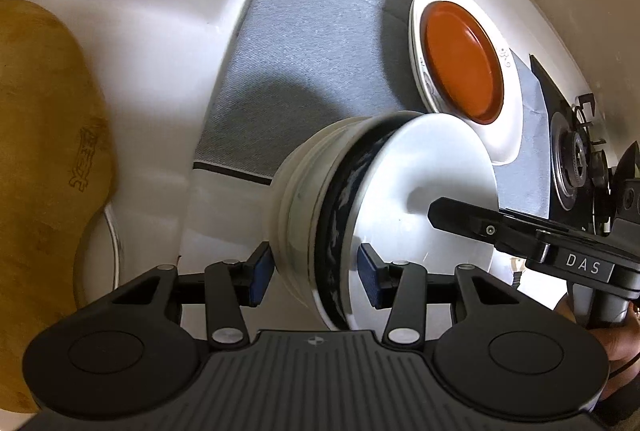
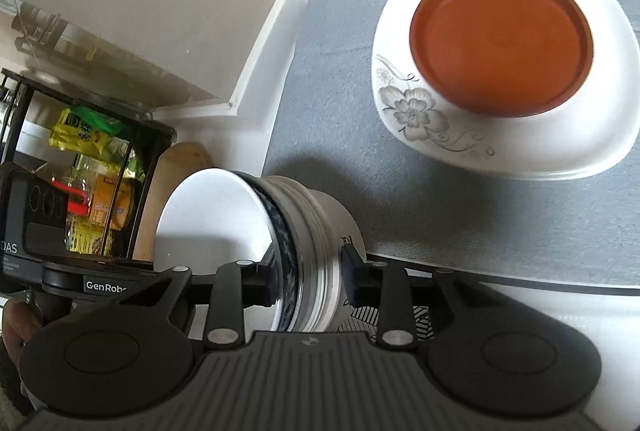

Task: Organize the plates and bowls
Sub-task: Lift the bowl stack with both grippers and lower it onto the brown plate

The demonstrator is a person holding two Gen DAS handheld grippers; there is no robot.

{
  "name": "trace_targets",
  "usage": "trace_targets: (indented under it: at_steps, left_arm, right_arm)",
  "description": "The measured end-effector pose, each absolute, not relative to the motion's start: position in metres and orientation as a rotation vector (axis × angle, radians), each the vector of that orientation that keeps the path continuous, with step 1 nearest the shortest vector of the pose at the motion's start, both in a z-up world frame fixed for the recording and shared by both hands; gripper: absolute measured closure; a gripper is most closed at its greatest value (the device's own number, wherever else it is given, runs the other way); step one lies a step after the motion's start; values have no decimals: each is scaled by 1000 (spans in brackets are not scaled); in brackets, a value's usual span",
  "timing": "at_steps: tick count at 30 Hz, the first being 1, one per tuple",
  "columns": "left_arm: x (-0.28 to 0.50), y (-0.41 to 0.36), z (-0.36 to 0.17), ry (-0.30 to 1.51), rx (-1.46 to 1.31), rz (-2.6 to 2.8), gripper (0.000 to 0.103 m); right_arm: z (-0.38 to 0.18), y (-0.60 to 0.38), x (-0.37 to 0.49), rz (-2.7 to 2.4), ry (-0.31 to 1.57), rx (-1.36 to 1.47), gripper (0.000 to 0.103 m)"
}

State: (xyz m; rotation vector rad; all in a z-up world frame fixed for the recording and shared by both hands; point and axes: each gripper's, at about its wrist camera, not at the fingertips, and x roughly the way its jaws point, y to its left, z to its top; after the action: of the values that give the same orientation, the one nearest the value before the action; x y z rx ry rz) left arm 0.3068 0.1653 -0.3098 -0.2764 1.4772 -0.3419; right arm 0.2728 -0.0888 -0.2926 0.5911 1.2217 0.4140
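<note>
Readable writing is sparse: "DAS" in white on the right gripper's body as the left wrist camera sees it, and "GenRobo", cut off by the near finger, on the left gripper's body in the right wrist view. The wooden board (image 1: 44, 135) carries a burnt-in mark that cannot be read.

The stack of bowls (image 1: 352, 207) is the landmark. It lies tipped, the top white bowl's inside facing sideways, a dark blue patterned bowl beneath it and white ones under that. The left gripper (image 1: 316, 273) pinches the stack from one side, one blue pad inside the top bowl, the other against the outer walls. The right gripper (image 2: 308, 271) clamps it from the opposite side in the same way.

Beyond the stack, on a grey mat (image 1: 304, 43), sits a white flowered plate (image 2: 404, 111) holding an orange plate (image 2: 500, 39), well apart from the bowls. A gas burner (image 1: 572, 167) lies past the stack's open side; a rack of packets (image 2: 96, 167) stands behind it.
</note>
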Motion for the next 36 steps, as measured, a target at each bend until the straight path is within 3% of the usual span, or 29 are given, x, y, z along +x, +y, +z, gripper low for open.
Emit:
trace_targets:
  at_steps: [36]
  left_arm:
    - [368,79,-255,1483,-238,-414,54]
  right_arm:
    - [-236,-178,300,226,1069,667,69]
